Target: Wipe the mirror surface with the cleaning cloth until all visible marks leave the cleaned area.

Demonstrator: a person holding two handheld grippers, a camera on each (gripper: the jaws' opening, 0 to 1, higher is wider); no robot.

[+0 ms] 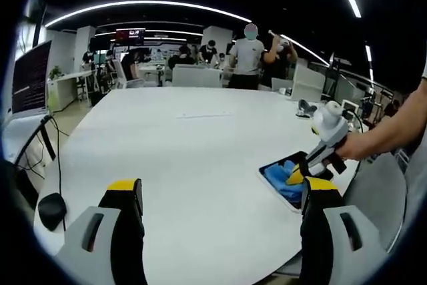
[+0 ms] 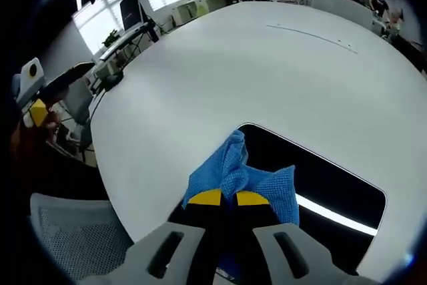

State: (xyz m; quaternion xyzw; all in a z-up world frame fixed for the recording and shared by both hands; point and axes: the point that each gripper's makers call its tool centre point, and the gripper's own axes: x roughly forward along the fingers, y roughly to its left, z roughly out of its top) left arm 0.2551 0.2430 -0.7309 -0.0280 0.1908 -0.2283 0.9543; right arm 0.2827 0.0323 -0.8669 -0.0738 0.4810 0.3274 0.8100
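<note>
Starting at your left, the left gripper [image 1: 222,195] hangs over bare white surface [image 1: 193,145] with its fingers spread wide and nothing between them. A dark computer mouse [image 1: 51,210] sits at the near left edge of the surface, well apart from the work. Off to the right in the left gripper view, the mirror [image 1: 288,181] lies flat near the surface's right edge, and the blue cleaning cloth [image 1: 280,177] rests on it with the right gripper pressing down into it from your right hand [image 1: 357,146].

In the right gripper view, the right gripper [image 2: 229,198] has its yellow-tipped fingers drawn close together, pinching a fold of the cleaning cloth [image 2: 230,173]; the cloth bunches just ahead of the tips and sits at the near left corner of the mirror [image 2: 320,178]. The mirror's long axis runs away from the fingers toward the lower right of that view, its dark glass reflecting a ceiling light strip. I cannot make out any marks on the glass from here.

So your right hand is the one on the job. The uncleaned stretch likely lies along that long axis, away from the cloth, and your strokes should probably travel that way while you keep the cloth flat.
</note>
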